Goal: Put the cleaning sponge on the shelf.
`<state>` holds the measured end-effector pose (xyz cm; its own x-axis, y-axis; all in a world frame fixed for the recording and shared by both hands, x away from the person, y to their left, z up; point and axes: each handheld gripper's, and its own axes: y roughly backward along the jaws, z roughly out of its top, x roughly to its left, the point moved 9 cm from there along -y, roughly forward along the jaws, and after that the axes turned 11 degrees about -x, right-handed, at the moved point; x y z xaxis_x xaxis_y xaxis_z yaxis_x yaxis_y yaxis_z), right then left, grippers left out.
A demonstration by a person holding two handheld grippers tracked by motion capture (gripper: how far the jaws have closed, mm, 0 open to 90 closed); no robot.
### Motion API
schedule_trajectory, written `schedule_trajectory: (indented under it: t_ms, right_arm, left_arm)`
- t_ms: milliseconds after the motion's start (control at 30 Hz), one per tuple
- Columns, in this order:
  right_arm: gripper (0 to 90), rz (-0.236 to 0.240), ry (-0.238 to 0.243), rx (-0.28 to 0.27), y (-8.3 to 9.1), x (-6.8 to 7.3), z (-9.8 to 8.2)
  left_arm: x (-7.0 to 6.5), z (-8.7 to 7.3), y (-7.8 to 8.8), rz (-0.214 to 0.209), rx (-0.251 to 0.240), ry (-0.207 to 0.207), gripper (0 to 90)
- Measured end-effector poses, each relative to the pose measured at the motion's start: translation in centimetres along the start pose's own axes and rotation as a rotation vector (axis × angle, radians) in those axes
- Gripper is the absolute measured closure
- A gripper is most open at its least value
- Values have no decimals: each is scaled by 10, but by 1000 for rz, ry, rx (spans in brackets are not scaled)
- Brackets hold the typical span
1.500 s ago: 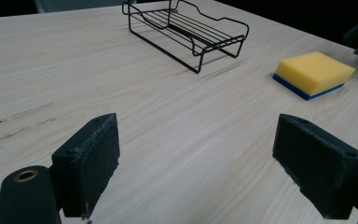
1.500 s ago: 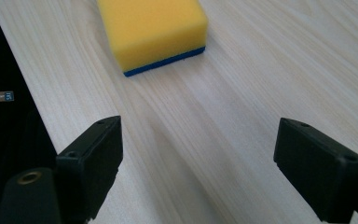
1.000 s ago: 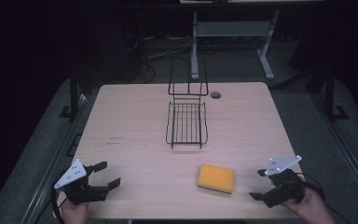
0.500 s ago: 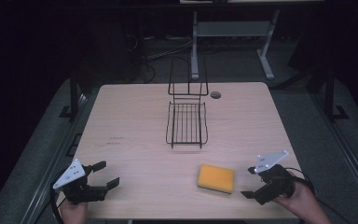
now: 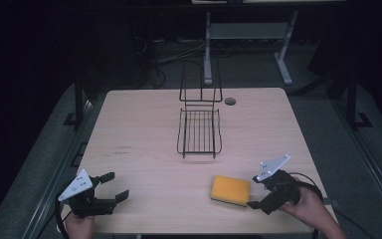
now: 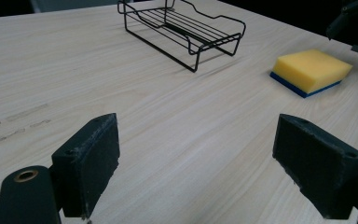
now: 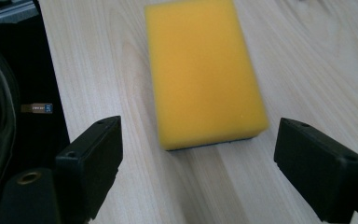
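Observation:
A yellow sponge [image 5: 230, 190] with a blue underside lies flat on the wooden table near its front right. My right gripper [image 5: 253, 191] is open just to the sponge's right, its jaws facing it. In the right gripper view the sponge [image 7: 203, 70] lies straight ahead of the open right gripper [image 7: 209, 168], a short way beyond the pads and not between them. My left gripper [image 5: 118, 185] stands open at the front left with nothing in it. The left gripper view looks past the left gripper [image 6: 209, 168] toward the sponge [image 6: 312, 70] far off.
A black wire rack [image 5: 199, 130] with an upright back stands at the table's middle, toward the far edge; it also shows in the left gripper view [image 6: 182, 28]. A small round hole [image 5: 230, 101] marks the tabletop behind it. The table's front edge [image 5: 189, 232] runs close under both hands.
My right gripper has moved left and slightly forward, up to the sponge's right end. The left gripper has stayed in place. The sponge has not moved.

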<state>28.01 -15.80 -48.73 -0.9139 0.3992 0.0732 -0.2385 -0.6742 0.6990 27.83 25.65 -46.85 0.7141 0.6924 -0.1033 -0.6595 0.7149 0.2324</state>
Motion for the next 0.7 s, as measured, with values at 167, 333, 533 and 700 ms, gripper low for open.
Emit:
schedule_trajectory:
  t_ms: [167,333,533,700]
  right_arm:
    - [149,8,10,-7,-3,-1,7]
    - [147,22,24,6,-8,-2,13]
    - [147,36,30,5,-13,-2,18]
    - [147,49,31,18,-18,-3,19]
  left_arm:
    - [0,-1,-1,-3,7,2,140]
    - [1,0,1,5,2,-1,140]
    - [1,0,1,4,2,-1,140]
    - [0,0,-1,0,5,-6,141]
